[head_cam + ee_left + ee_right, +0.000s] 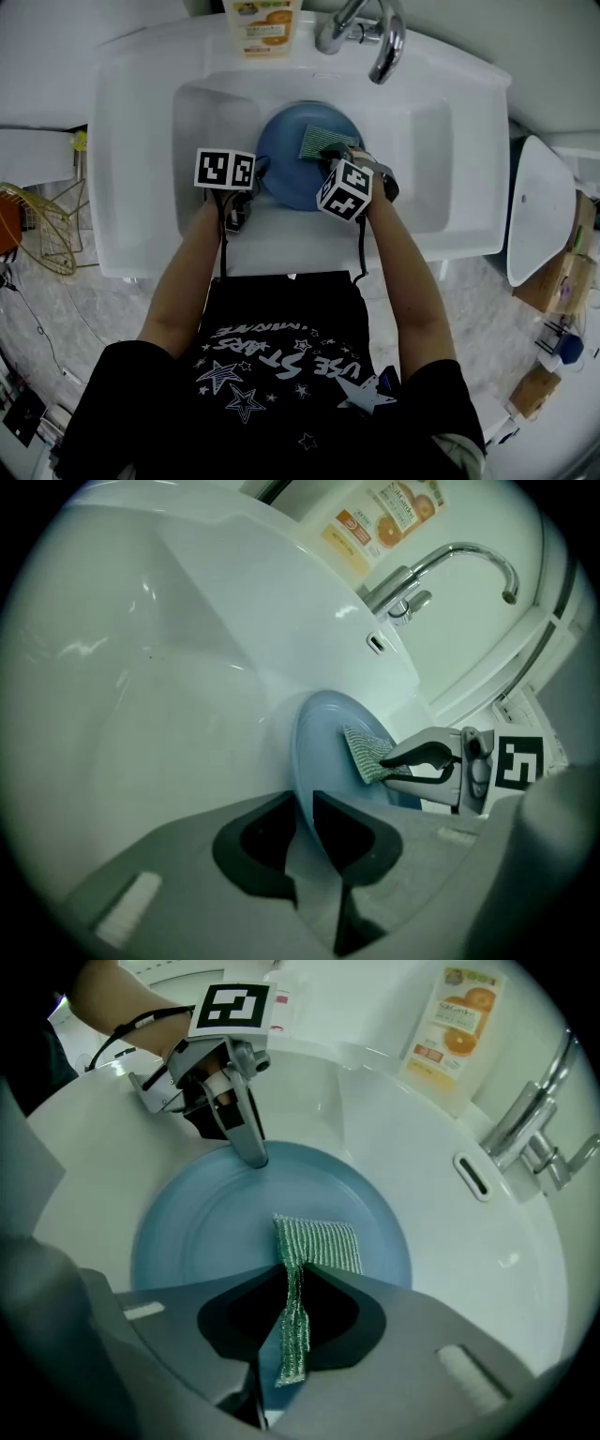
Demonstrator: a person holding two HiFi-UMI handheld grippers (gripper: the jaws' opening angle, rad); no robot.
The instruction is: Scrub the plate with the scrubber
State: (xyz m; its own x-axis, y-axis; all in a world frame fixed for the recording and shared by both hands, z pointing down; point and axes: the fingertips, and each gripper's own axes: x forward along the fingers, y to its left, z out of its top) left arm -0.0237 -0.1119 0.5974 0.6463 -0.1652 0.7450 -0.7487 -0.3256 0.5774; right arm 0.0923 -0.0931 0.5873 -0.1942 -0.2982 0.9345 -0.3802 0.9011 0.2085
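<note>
Blue plate (pixel 206 1232) sat in the sink (pixel 141 141). Your left gripper (pixel 302 822) pinched its nine-o'clock rim, and your right gripper (pixel 292 1283) clamped the green scrubber (pixel 323 1241) near one o'clock. Flat, overlapping strokes probably suited best.

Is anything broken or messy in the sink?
No, nothing stands out. The blue plate looks whole in the white sink, with its rim pinched by the left tongs. The right tongs hold the green scrubber against the plate. No spill shows.
</note>
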